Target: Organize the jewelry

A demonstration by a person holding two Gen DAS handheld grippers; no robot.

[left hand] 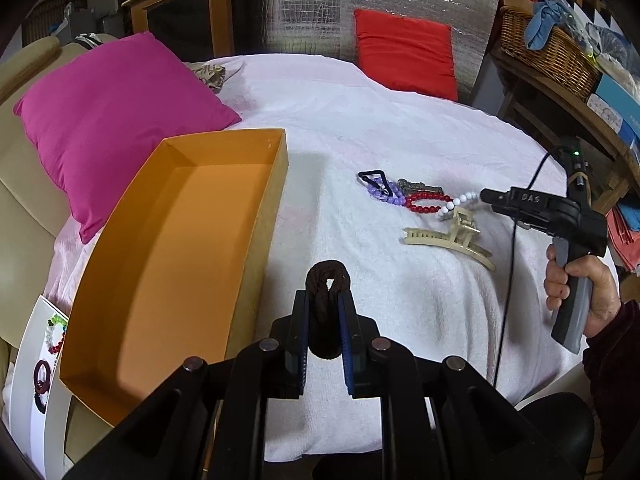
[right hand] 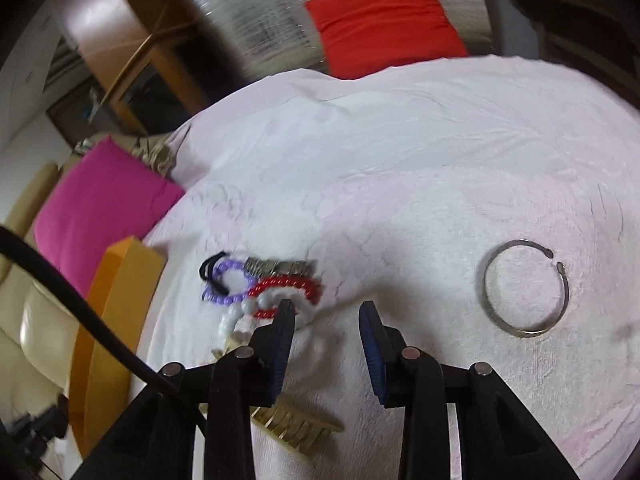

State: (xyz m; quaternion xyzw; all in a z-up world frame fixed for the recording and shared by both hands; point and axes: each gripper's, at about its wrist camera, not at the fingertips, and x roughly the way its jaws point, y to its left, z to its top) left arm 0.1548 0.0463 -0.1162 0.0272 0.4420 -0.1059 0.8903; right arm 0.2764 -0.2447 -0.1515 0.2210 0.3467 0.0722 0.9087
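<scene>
My left gripper [left hand: 327, 300] is shut on a dark brown hair tie [left hand: 327, 280], held just right of the open orange box [left hand: 180, 248]. On the white towel lie a purple bead bracelet [left hand: 382, 192], a red bead bracelet [left hand: 426, 203], a white bead bracelet [left hand: 460, 201] and a beige hair claw [left hand: 448, 236]. My right gripper [right hand: 327, 312] is open above the towel, right beside the red bracelet [right hand: 288, 284] and white beads [right hand: 236, 316]. It also shows in the left wrist view [left hand: 496, 198]. A silver bangle [right hand: 524, 288] lies to its right.
A pink cushion [left hand: 104, 120] lies left of the box and a red cushion [left hand: 404, 52] at the back. A wicker basket [left hand: 548, 48] stands on a shelf at the right. A white card [left hand: 44, 352] with pictured jewelry lies at the lower left.
</scene>
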